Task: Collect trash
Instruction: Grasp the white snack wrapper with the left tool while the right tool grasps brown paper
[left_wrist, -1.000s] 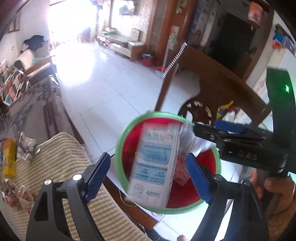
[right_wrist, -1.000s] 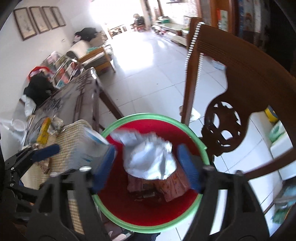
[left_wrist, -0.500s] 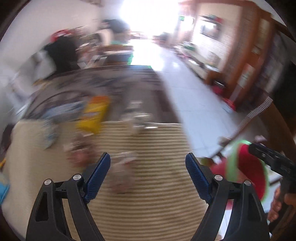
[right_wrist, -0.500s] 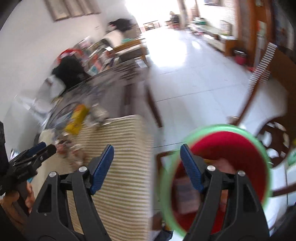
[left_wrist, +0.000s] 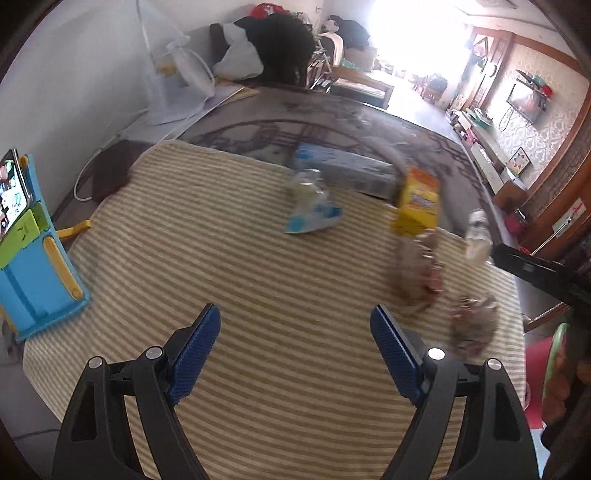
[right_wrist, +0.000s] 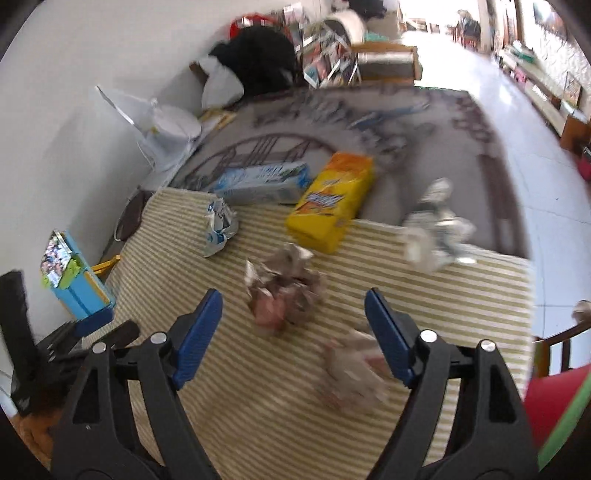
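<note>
Trash lies on a striped cloth (left_wrist: 229, 258) on the table: a yellow box (right_wrist: 332, 201), a long blue-white carton (right_wrist: 264, 184), a blue-white wrapper (right_wrist: 218, 229), two crumpled brownish wrappers (right_wrist: 284, 291) (right_wrist: 351, 373) and a crumpled white wrapper (right_wrist: 432, 229). The yellow box (left_wrist: 417, 201) and blue-white wrapper (left_wrist: 312, 210) also show in the left wrist view. My left gripper (left_wrist: 299, 354) is open and empty above the cloth. My right gripper (right_wrist: 293, 339) is open and empty, just above the brownish wrappers. The red bin with a green rim (right_wrist: 546, 398) is at the lower right edge.
A blue phone stand with a phone (left_wrist: 33, 258) stands at the cloth's left edge. A white mesh cover (left_wrist: 173, 81) and dark bags (left_wrist: 280, 48) sit at the table's far end. A wooden chair (right_wrist: 554, 347) is beside the bin.
Both grippers have let a carton and a white wrapper drop into the red bin, then swung left away from it to over the table's cloth. Both are empty now.
</note>
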